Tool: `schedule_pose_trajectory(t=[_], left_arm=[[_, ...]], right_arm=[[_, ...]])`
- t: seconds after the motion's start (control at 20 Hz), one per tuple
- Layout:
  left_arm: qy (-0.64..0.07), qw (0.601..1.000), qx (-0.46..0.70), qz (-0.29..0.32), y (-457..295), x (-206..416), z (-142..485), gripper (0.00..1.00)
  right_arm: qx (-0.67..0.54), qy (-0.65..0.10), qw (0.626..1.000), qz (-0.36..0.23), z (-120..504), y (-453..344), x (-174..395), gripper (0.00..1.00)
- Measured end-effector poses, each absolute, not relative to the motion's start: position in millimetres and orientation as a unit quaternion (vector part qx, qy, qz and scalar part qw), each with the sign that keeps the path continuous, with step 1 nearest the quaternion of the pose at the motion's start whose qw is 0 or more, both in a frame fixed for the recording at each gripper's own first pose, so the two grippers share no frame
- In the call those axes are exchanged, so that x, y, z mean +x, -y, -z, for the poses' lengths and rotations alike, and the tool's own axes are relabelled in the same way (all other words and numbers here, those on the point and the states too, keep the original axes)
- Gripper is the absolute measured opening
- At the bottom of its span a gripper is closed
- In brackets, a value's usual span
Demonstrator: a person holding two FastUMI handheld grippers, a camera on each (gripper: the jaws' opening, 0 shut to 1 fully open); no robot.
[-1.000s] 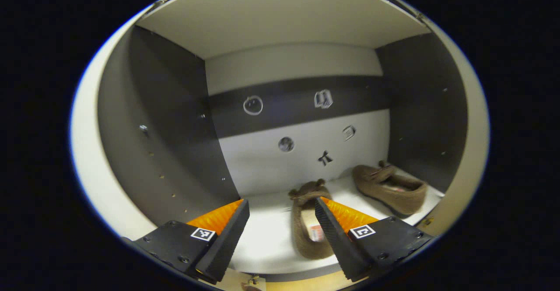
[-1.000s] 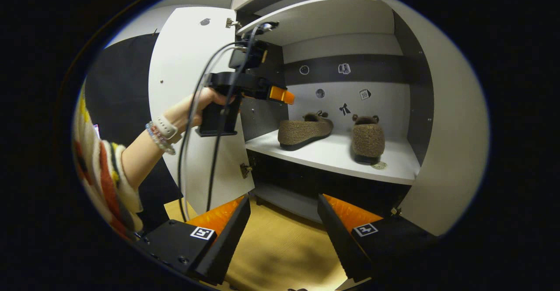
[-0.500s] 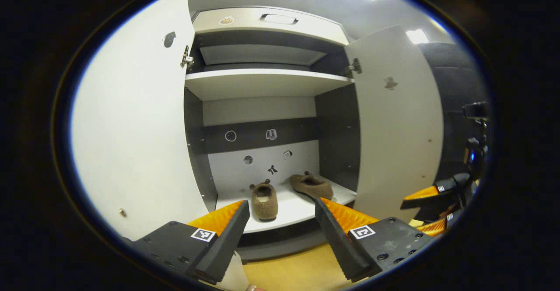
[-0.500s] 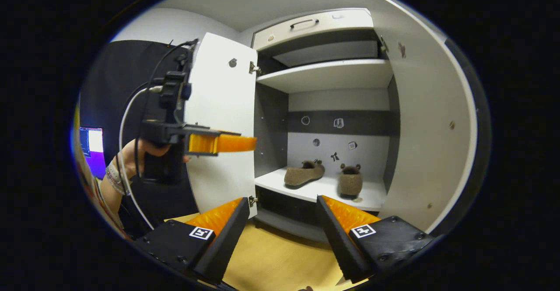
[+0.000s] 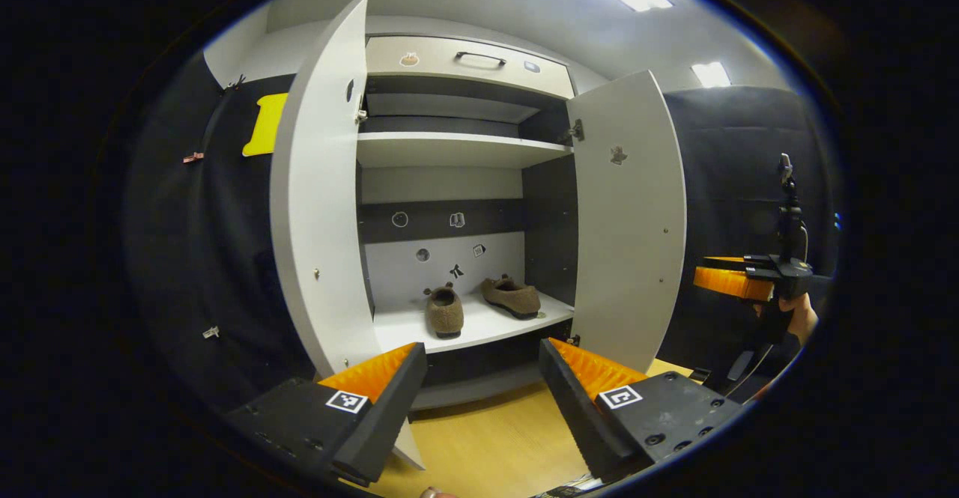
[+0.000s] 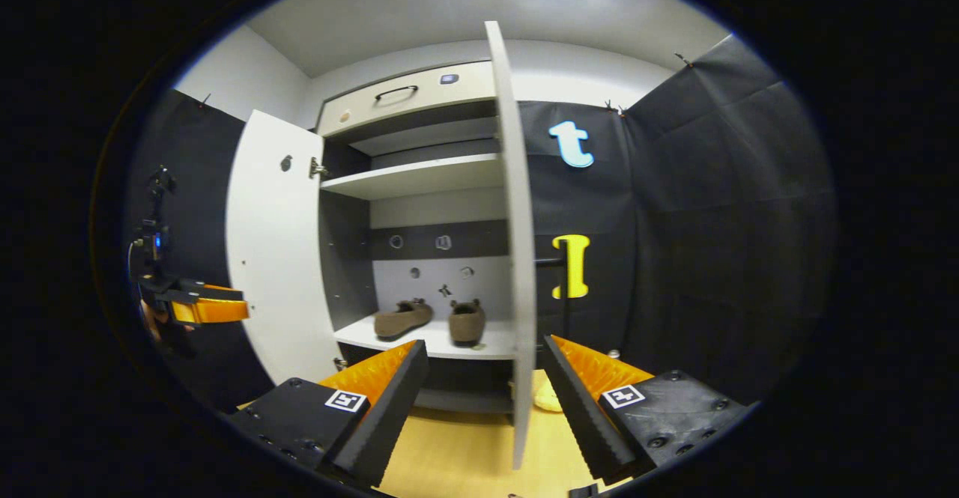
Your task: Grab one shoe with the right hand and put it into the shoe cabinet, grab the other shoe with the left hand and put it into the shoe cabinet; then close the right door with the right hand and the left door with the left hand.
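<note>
Both wide-open grippers, left gripper (image 5: pixel 481 393) and right gripper (image 6: pixel 483 393), have pulled back; slippers (image 5: pixel 444 311) sit mid-frame, seemingly untouched, in the shoe cabinet (image 5: pixel 457 150).

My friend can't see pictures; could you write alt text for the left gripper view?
A white shoe cabinet stands with both doors open, two brown fuzzy slippers on its lower shelf. The left gripper hovers open before it, above a wooden floor.

Right door (image 6: pixel 517 258) hiding shelf (image 6: pixel 419 344) end, wall stickers (image 5: pixel 449 243) illegible
</note>
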State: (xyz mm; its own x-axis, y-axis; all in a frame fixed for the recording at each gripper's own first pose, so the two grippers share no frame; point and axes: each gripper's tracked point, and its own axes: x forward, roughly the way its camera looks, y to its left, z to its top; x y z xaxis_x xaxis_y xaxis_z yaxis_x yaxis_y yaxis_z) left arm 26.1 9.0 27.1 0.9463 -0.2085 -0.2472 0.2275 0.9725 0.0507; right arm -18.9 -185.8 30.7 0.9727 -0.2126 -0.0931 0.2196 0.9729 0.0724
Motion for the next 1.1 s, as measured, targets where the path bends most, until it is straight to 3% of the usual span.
schedule_pose_trajectory(t=[0.15,0.3,0.7,0.75,0.8,0.85,1.1], left_arm=[[-0.116,0.988,0.038,0.098,-18.9,13.7,-29.7,0.96],[-0.103,0.99,0.029,0.096,-23.0,1.3,-34.9,0.96],[-0.104,0.994,0.03,0.024,-64.0,-10.9,-33.5,0.96],[-0.104,0.994,0.023,0.021,-65.1,-9.8,-32.5,0.96],[-0.104,0.994,0.017,0.02,-65.5,-10.5,-30.4,0.96],[-0.105,0.994,0.014,0.02,-65.2,-9.4,-29.8,0.96],[-0.105,0.994,0.025,0.021,-61.4,-3.7,-29.7,0.96]], right_arm=[[0.013,-0.04,0.988,0.152,-30.9,231.6,-18.5,0.98],[0.008,-0.039,0.987,0.158,-32.0,251.3,-2.3,0.98],[0.021,-0.041,0.992,0.117,-30.1,245.9,27.1,1.0],[0.026,-0.043,0.992,0.113,-29.6,243.8,26.7,0.95],[0.028,-0.042,0.993,0.109,-29.3,241.0,27.7,1.0],[0.029,-0.044,0.993,0.105,-28.1,237.2,28.2,0.95],[0.037,-0.048,0.996,0.062,-26.3,209.6,39.0,0.95]])
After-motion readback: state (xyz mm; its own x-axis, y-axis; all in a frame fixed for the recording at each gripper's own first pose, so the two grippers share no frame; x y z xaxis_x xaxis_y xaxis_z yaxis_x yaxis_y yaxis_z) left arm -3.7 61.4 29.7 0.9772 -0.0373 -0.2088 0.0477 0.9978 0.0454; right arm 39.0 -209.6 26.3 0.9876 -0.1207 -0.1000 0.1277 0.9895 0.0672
